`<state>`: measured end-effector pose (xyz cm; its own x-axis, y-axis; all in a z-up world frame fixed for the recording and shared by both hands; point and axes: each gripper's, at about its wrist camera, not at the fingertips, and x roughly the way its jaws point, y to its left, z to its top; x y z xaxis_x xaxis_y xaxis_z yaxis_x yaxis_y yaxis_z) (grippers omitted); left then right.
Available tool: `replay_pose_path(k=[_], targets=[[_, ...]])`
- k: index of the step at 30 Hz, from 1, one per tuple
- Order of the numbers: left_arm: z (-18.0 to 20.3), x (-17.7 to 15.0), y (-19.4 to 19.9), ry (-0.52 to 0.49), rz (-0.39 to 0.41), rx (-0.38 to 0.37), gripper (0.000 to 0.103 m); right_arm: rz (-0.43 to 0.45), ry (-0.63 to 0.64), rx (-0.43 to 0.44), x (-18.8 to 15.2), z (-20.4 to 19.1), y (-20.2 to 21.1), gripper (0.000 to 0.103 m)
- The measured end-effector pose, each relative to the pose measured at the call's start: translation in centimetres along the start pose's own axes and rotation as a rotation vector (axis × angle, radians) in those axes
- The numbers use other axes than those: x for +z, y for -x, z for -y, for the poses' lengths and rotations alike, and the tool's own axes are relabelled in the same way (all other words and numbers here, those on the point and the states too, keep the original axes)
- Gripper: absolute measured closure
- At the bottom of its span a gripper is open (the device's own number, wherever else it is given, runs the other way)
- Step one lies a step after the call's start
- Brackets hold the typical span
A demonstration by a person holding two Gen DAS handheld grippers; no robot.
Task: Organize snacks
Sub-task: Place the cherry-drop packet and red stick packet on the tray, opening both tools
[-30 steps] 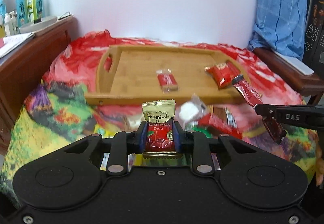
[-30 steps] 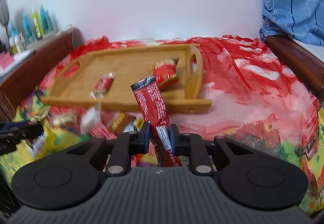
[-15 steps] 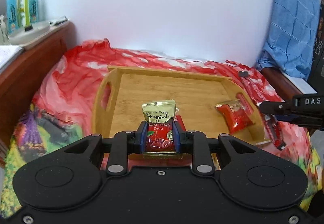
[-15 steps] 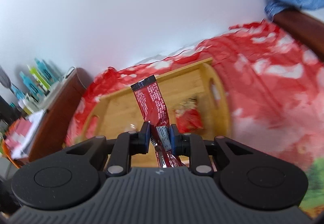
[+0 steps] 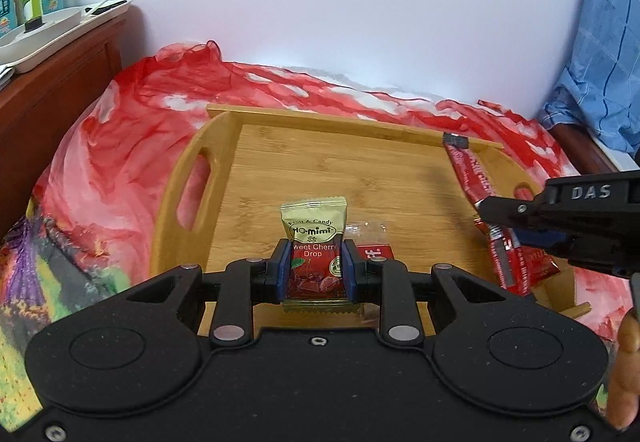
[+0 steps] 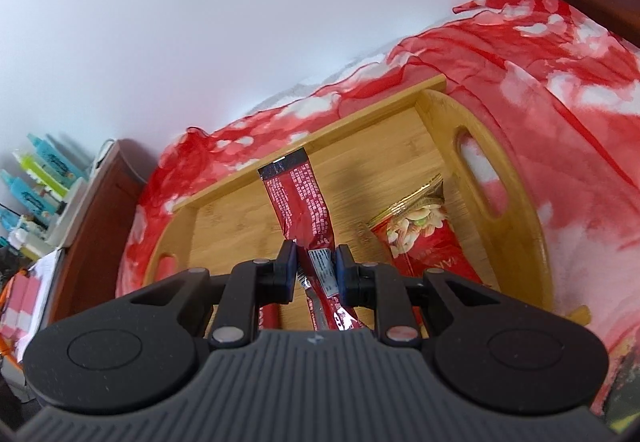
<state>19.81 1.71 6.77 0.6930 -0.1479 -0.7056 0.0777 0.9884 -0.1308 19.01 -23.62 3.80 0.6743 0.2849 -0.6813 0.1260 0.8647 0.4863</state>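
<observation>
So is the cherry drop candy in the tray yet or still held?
Held: the left gripper is shut on the candy, upright above the tray.

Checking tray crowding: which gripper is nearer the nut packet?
Right. The right gripper hovers just beside the nut packet; the left gripper sits farther toward the tray's other side.

So the cherry drop candy packet, gold on top and red below with "Sweet Cherry Drop" printed on it, stands upright, pinched on both sides over the near part of the bamboo tray. The long dark-red stick packet with white fine print is also clamped near its lower end and tilts up over the tray's right half. Lying flat inside are a red nut packet by the right handle cutout and a small red wrapper, mostly hidden, maybe a wafer.
</observation>
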Motion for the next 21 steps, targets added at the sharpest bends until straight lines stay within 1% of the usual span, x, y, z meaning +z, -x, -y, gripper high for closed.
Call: replay_pose_path(k=[7, 13, 14, 16, 21], targets=[[1.0, -0.4, -1.5, -0.045, -0.009, 0.011, 0.078, 0.02, 0.06, -0.074, -0.9, 0.2, -1.2, 0.078], [1.3, -0.6, -2.4, -0.036, -0.017, 0.005, 0.078, 0.067, 0.104, -0.125, -1.2, 0.4, -0.9, 0.079], [1.4, -0.7, -2.5, -0.035, -0.017, 0.007, 0.078, 0.076, 0.107, -0.134, -1.2, 0.5, -0.9, 0.079], [1.5, -0.8, -2.8, -0.034, -0.019, 0.014, 0.078, 0.093, 0.099, -0.144, -1.3, 0.7, -0.8, 0.082], [1.7, -1.2, -3.1, -0.02, -0.014, 0.026, 0.078, 0.099, 0.08, -0.15, -1.4, 1.1, -1.0, 0.082]])
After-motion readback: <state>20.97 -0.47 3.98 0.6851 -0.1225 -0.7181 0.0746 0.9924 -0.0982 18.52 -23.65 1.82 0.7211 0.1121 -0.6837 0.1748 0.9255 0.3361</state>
